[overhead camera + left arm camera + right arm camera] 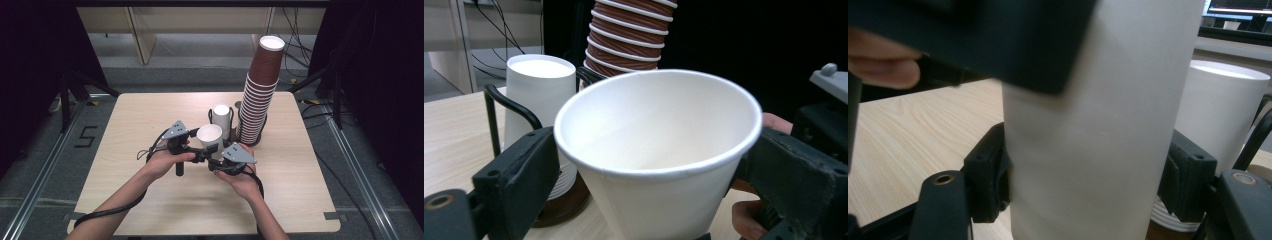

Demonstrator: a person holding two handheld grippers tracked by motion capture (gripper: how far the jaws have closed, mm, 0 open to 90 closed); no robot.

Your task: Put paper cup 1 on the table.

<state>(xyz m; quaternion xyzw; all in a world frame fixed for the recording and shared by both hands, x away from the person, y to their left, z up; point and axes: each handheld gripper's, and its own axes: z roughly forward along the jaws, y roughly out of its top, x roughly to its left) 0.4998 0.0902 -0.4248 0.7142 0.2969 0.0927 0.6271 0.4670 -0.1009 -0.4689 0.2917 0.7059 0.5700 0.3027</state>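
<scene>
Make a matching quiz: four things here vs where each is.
1. white cup
2. brown cup stack
3. white cup stack
4. table

a. tall tower at the table's far right
b. between both hand-held grippers' jaws
c. under everything
d. in a black wire holder beside the tower

Pairs: 1-b, 2-a, 3-d, 4-c

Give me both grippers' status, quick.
Left gripper: closed on the white cup's upper part.
Right gripper: closed on the same cup's lower body.
</scene>
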